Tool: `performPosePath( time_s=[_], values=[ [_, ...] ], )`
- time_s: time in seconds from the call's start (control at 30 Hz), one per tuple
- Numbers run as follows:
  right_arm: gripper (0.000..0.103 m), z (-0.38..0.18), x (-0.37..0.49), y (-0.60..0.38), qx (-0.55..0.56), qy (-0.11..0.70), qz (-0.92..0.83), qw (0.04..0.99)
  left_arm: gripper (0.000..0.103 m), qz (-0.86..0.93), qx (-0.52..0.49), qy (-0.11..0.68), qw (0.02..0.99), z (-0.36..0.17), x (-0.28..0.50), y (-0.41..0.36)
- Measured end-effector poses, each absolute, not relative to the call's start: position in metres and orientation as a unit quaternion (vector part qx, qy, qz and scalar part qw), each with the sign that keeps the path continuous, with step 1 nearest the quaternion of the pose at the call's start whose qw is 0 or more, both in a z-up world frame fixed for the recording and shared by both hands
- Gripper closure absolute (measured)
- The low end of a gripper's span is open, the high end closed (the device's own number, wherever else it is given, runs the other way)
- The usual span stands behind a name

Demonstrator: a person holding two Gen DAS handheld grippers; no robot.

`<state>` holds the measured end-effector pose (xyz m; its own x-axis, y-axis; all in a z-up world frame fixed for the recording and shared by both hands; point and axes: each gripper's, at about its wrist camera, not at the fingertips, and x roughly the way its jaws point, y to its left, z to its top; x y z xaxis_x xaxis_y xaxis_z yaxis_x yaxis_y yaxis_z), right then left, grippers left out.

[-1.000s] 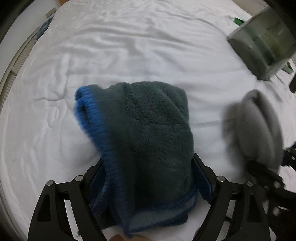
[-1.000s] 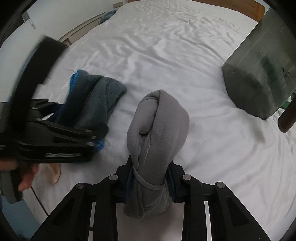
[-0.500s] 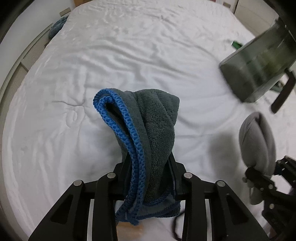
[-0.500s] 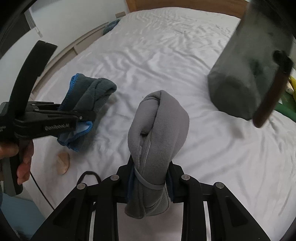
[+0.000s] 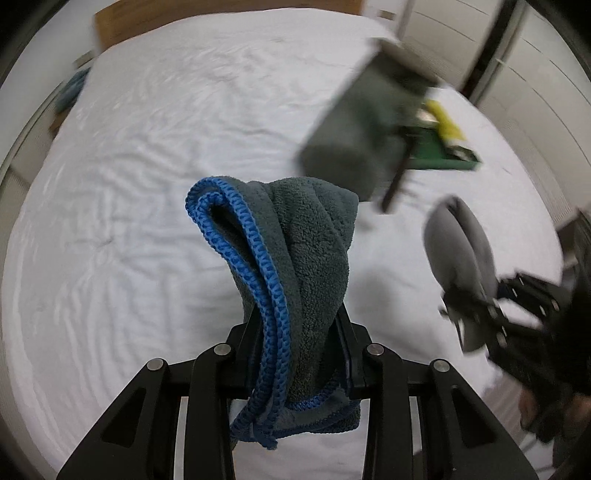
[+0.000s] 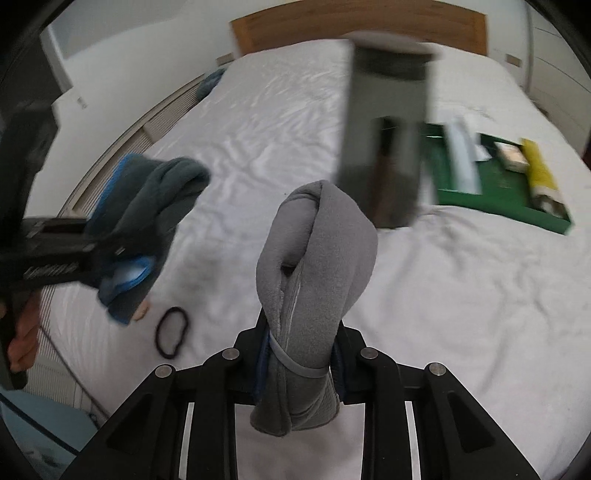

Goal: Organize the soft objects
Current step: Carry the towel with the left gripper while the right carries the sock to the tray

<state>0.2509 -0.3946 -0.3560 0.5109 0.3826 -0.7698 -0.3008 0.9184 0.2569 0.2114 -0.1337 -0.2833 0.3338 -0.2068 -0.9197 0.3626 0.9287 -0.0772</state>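
Observation:
My left gripper [image 5: 297, 328] is shut on a dark grey towel with blue trim [image 5: 295, 251], folded over and held above the white bed [image 5: 147, 147]. It also shows at the left of the right wrist view [image 6: 155, 218]. My right gripper [image 6: 301, 343] is shut on a rolled light grey fleece cloth [image 6: 317, 258], also lifted off the bed; it appears at the right of the left wrist view [image 5: 458, 243]. A grey fabric storage bin [image 5: 365, 122] stands on the bed ahead, blurred; in the right wrist view the bin [image 6: 388, 122] is just beyond the grey cloth.
A green tray [image 6: 506, 192] with a yellow item and papers lies on the bed right of the bin. A black hair tie [image 6: 171, 332] lies on the sheet near the front left. A wooden headboard [image 6: 354, 22] is at the far end.
Both grippers have risen off the bed with their cloths and tilted up toward the bin and headboard. The bin now looks closer. The left towel was gathered into the jaws.

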Motion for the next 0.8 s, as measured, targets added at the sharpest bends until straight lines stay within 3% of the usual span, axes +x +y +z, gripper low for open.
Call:
performPosePath(
  time_s=[0.4, 0.63, 0.8],
  values=[
    [0.077, -0.310, 0.291, -0.569, 0.034, 0.417, 0.099, 0.903, 0.074, -0.291, 0.068, 0.498, 0.814, -0.237, 0.236, -0.322],
    [0.077, -0.309, 0.360, -0.630, 0.037, 0.399, 0.077, 0.913, 0.074, -0.255, 0.058, 0.484, 0.835, -0.275, 0.321, -0.418],
    [0.077, -0.338, 0.427, -0.652, 0.034, 0.417, 0.077, 0.905, 0.074, -0.226, 0.059, 0.493, 0.838, -0.311, 0.367, -0.453]
  ],
)
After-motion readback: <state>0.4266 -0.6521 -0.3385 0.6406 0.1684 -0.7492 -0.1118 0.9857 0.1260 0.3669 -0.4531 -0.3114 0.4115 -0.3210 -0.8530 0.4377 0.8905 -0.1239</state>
